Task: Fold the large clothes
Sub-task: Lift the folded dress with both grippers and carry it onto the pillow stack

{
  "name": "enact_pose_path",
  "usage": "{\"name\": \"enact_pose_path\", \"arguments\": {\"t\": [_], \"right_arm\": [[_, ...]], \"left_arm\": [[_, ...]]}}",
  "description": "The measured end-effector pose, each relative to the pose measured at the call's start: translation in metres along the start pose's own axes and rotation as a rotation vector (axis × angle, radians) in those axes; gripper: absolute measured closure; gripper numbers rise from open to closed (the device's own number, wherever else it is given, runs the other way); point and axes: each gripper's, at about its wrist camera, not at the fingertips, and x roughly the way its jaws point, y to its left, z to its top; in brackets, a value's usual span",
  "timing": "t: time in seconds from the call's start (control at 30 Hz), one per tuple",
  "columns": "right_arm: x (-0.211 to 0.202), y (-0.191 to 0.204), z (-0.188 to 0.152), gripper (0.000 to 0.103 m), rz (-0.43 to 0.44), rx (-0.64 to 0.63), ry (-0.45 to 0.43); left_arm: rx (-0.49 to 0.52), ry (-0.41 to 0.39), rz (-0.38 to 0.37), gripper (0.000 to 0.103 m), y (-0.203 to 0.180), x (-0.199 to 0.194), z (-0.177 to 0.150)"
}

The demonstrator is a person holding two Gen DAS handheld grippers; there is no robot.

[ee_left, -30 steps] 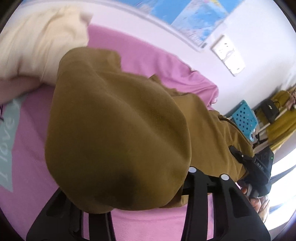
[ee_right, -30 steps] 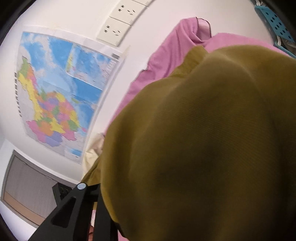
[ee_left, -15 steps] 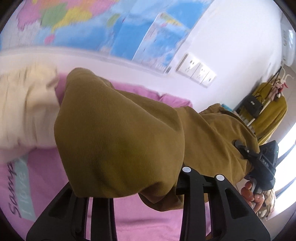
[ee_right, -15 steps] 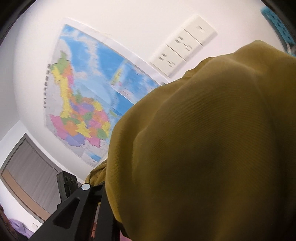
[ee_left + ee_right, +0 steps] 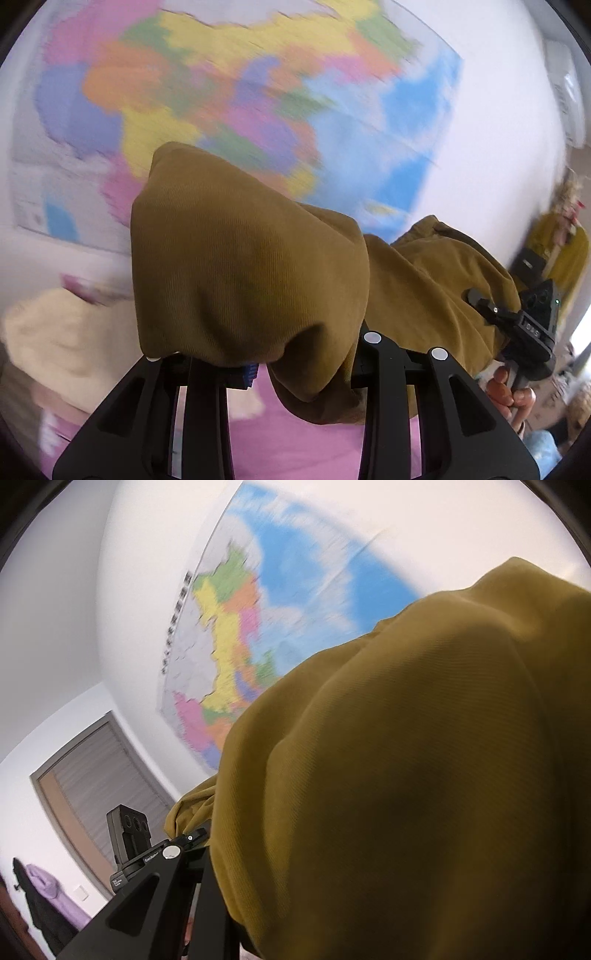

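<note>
Jaws on both grippers buried under olive garment, clamp state impossible to tell; swung up off pink bed toward wall map, probably mid-lift before folding over.

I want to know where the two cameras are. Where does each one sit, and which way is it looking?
Left wrist view: sits on the left gripper, looks along its fingers over the olive-brown garment at the wall map; the person's right hand shows.
Right wrist view: sits on the right gripper, tilted up at the map and a door; the cloth hides its fingertips.
Both share the garment, the map, and each other's gripper.
</note>
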Motion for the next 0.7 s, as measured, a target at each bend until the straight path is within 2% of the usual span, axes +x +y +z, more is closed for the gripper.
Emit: {"name": "enact_pose_path", "arguments": {"t": [0.23,0.3,0.43,0.53,0.6,0.63,0.7], "right_arm": [[0.139,0.034,-0.017,0.084,0.098,-0.028,0.114],[0.183,0.04,-0.027,0.084,0.117,-0.016,0.146],[0.242,0.054,-0.054,0.085,0.135,-0.061,0.189],[0.278,0.053,-0.083,0.085,0.14,-0.082,0.216],[0.293,0.043,-0.107,0.085,0.119,-0.1,0.252],[0.3,0.042,-0.124,0.085,0.095,-0.113,0.281],[0.323,0.015,-0.159,0.085,0.057,-0.052,0.387]], "left_arm": [[-0.076,-0.086,0.214,0.071,0.106,-0.021,0.037],[-0.088,-0.093,0.275,0.071,0.135,-0.022,0.043],[-0.142,-0.095,0.36,0.072,0.195,-0.019,0.05],[-0.156,-0.1,0.39,0.072,0.231,-0.017,0.045],[-0.183,-0.088,0.411,0.071,0.262,-0.008,0.03],[-0.198,-0.073,0.418,0.071,0.273,-0.002,0.024],[-0.227,0.007,0.464,0.071,0.305,0.024,-0.005]]}}
